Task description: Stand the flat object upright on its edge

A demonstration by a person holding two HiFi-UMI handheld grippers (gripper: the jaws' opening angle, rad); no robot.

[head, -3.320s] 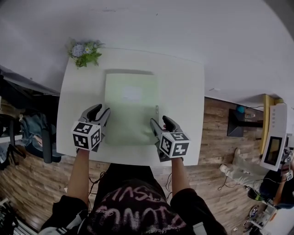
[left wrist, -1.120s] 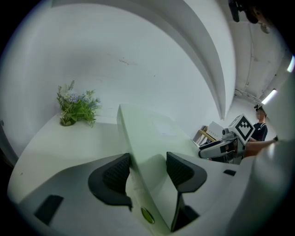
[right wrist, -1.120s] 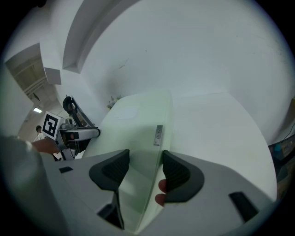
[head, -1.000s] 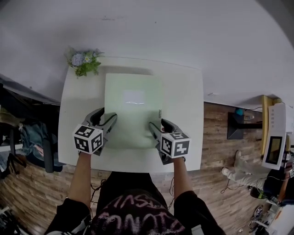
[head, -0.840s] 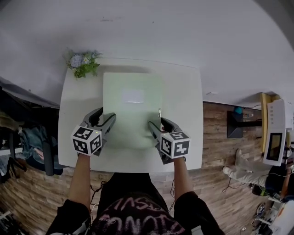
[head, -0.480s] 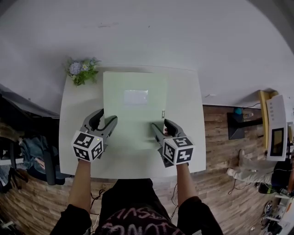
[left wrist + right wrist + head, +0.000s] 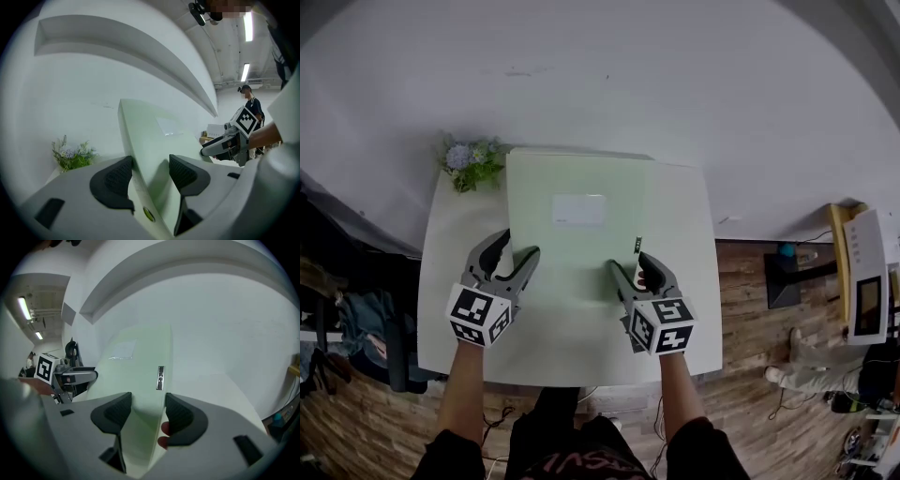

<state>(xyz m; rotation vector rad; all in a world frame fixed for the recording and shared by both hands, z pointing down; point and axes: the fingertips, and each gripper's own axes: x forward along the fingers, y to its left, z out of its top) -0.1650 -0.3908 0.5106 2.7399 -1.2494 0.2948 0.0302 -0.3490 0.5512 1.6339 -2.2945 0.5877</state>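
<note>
A pale green flat folder [image 7: 577, 234] with a white label [image 7: 578, 209] is held tilted above the white table [image 7: 450, 272], its far edge raised toward the wall. My left gripper [image 7: 516, 248] is shut on its left edge and my right gripper [image 7: 630, 264] on its right edge, near the front corners. In the left gripper view the folder [image 7: 154, 140] runs between the jaws of the left gripper [image 7: 150, 171], and the right gripper [image 7: 229, 138] shows beyond. The right gripper view shows the folder [image 7: 136, 362] between the jaws of the right gripper [image 7: 147, 411], a metal tab [image 7: 161, 377] on its spine.
A small bunch of flowers [image 7: 469, 159] stands at the table's back left corner, close to the folder's far edge. A white wall [image 7: 675, 84] rises right behind the table. Wooden floor and a white device [image 7: 862, 281] lie to the right. A person [image 7: 251, 101] stands far off.
The folder lay flat on the table with the grippers at its sides; its far edge has since risen and it now tilts up. Both grippers stayed on its side edges.
</note>
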